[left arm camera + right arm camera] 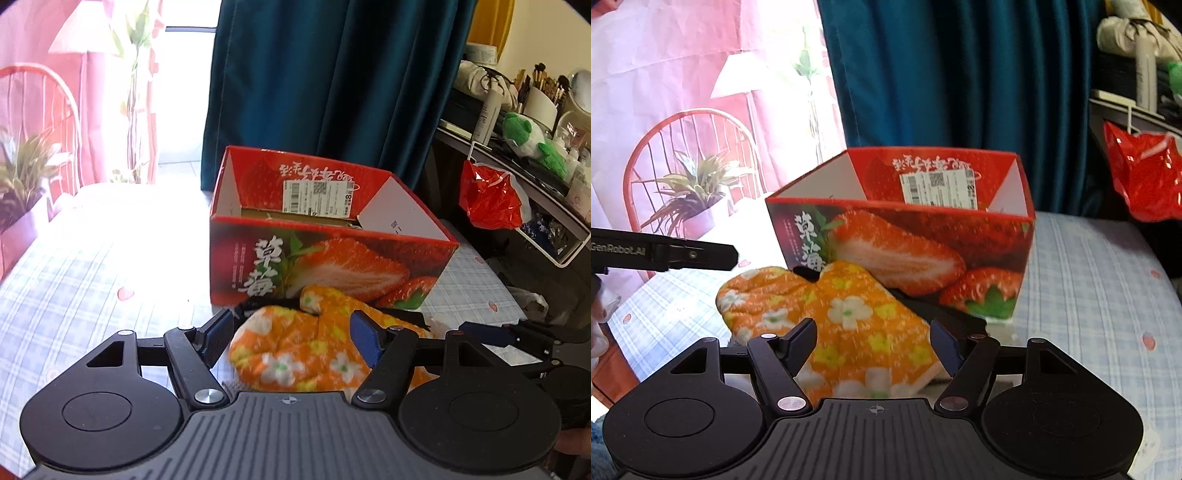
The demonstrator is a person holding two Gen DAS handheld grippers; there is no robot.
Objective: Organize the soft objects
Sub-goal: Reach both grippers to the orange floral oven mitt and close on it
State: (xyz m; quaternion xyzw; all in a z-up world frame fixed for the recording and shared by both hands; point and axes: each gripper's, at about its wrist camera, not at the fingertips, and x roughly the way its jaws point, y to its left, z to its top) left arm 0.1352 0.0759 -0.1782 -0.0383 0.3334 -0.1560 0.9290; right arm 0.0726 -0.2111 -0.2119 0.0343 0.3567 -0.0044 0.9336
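A bench (pixel 92 273) under a pale blue checked cloth fills the lower frame, washed white by strong daylight at upper left. Behind it hangs a dark teal curtain (pixel 325 81), centre top. To the left a pink printed backdrop (pixel 665 74) shows a red chair, a lamp and a potted plant. At the right edge a dark shelf (pixel 517 162) carries bottles, brushes and a green plush toy (pixel 532 142); a red plastic bag (pixel 487 195) hangs from its white wire rack.
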